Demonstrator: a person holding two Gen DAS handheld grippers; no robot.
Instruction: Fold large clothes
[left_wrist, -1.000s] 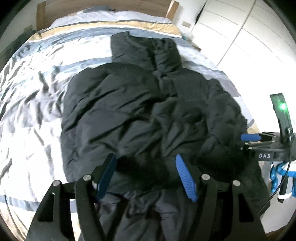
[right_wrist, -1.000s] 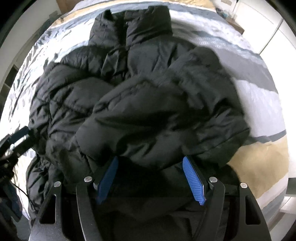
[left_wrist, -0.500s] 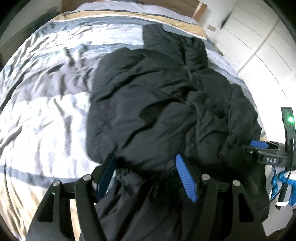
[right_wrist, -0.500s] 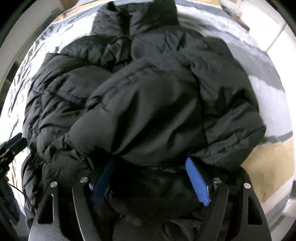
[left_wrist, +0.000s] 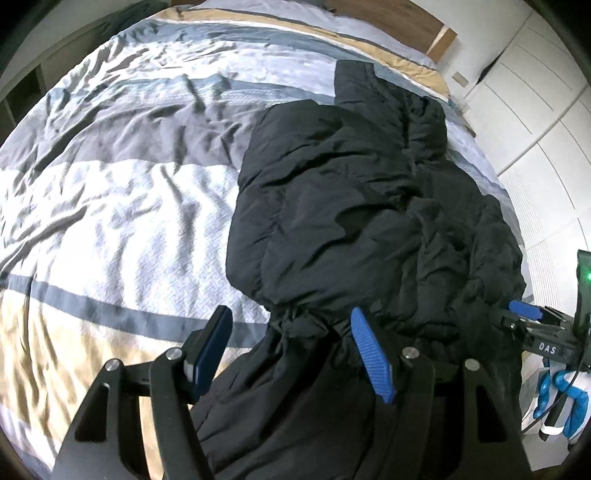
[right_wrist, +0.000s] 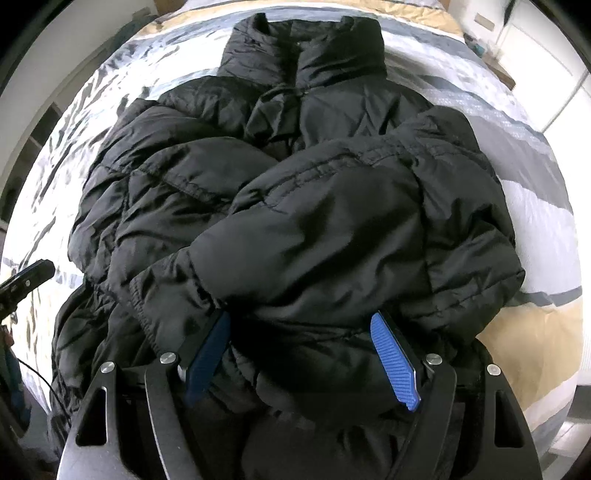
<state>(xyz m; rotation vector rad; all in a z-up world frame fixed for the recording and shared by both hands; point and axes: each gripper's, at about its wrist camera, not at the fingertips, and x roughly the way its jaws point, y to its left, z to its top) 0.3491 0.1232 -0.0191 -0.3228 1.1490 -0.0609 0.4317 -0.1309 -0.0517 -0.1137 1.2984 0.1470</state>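
Black puffer jacket (right_wrist: 295, 206) bunched on striped bed (left_wrist: 110, 206), hem cut off at frame bottom, left gripper (left_wrist: 291, 347) jaws spread over its edge, right gripper (right_wrist: 301, 354) jaws just widened, padding between them, grip unclear.

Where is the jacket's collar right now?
In the right wrist view the collar stands at the far end of the black puffer jacket, toward the headboard, on the striped bed cover.

place: home bedroom | bed (left_wrist: 110, 221); striped duvet; wooden headboard (left_wrist: 406, 18); white wardrobe doors (left_wrist: 535, 110)
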